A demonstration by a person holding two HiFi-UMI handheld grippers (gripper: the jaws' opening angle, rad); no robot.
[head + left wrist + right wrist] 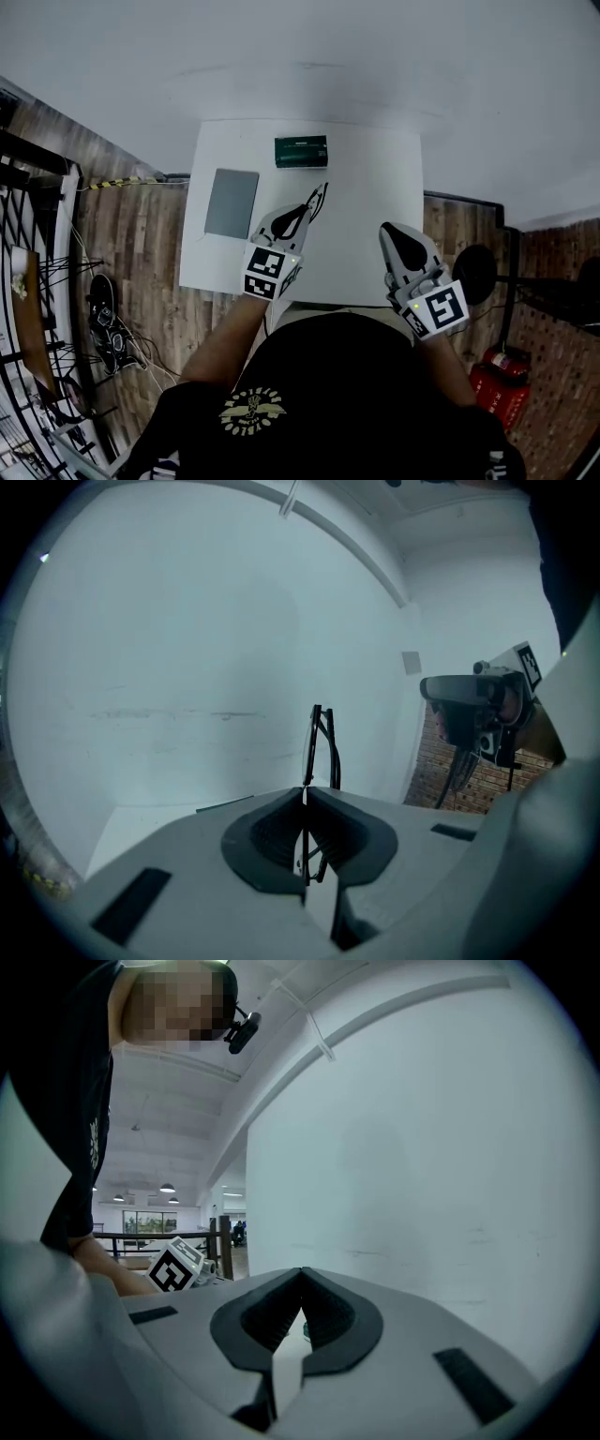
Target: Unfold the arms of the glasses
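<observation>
While the left gripper [309,208] clamps the thin black-framed glasses [323,735], jutting past its tips, the right gripper [394,231] sits closed and empty well apart, bare white rectangular tabletop [361,216] between the 2, its near edge beneath both.

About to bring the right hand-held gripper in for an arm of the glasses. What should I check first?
1. Grip: left hand-held gripper shut on the glasses: ok.
2. Clearance: glasses held above the table: ok.
3. Free tool: right hand-held gripper empty: ok.
4. Its jaws apart for a grasp: not ok, shut.
5. Arms unfolded: not ok, they look folded against the frame.
</observation>
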